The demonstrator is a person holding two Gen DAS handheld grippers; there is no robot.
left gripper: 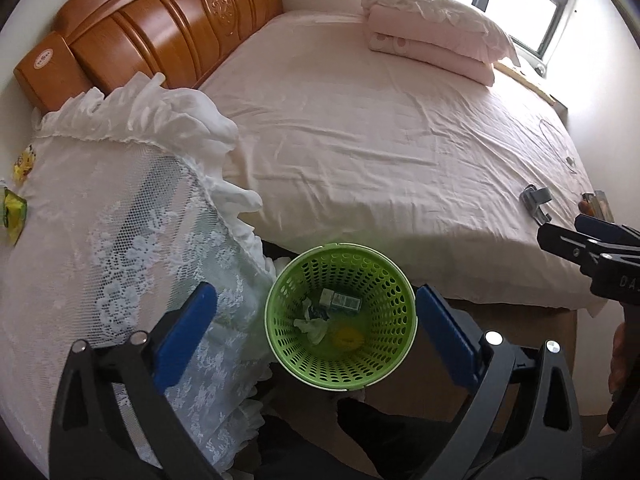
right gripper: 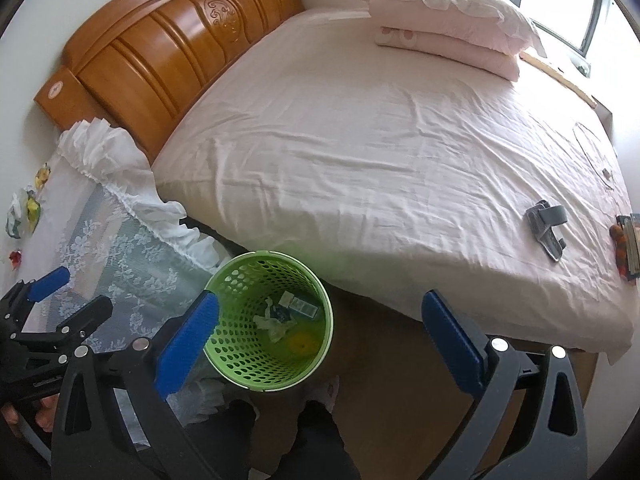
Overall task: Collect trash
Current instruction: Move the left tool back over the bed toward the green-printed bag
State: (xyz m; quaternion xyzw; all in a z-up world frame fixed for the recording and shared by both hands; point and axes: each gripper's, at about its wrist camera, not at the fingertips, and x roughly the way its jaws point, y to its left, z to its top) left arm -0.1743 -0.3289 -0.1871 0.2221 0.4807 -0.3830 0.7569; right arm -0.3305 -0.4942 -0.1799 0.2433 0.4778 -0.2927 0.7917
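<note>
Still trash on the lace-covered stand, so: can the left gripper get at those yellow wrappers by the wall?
Probably yes: the left gripper is open and empty, and nothing blocks the yellow wrappers on the lace cloth.

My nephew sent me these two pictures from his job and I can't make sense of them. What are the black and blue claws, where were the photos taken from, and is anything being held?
The claws are hand-held grippers: a person carries one in each hand, and a wide-angle camera sits on each, looking along its two blue-padded fingers. One picture comes from the left gripper, the other from the right gripper. Each camera also catches the other gripper at the picture's edge. Both stand open and hold nothing.

Below them a green basket stands on the floor beside the bed, with a small box and crumpled paper already inside. Left of it is a lace-covered stand with colourful wrappers still on top. On the bed lie folded bedding and a grey object near its foot.
</note>
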